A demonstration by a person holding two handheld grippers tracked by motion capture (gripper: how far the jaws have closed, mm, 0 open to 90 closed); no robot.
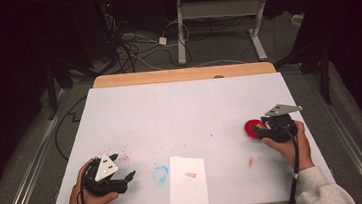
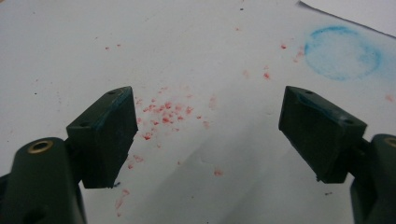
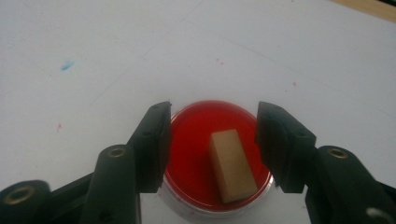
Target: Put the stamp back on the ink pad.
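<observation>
Sitting at my table [image 1: 184, 106], I see a big white sheet over its top, with a strip of bare wood at the far edge. The sheet is smooth and flat. It has small red specks [image 2: 163, 114] near my left side, a round blue smudge [image 1: 160, 174] near the front, and a small red mark [image 1: 250, 162] toward my right. A small white paper [image 1: 187, 181] lies flat at the front edge with a faint red print on it.

The room past the table is dark. The floor is grey, with many cables [image 1: 133, 49] lying on it, and the white metal legs of another table [image 1: 257, 24] stand there.

My right hand-held gripper [image 3: 212, 144] hangs over a round dish [image 3: 196, 144] at the right side of the table. The dish is see-through at the rim and bright, shiny red inside. A small wooden block [image 3: 232, 165], tan and box-shaped, lies in the red. My jaws stand spread on either side of the block and are not touching it.

My left hand-held gripper [image 2: 208, 135] rests low over the near left part of the sheet. Its black jaws are spread wide with nothing between them.

I can read no words anywhere.
</observation>
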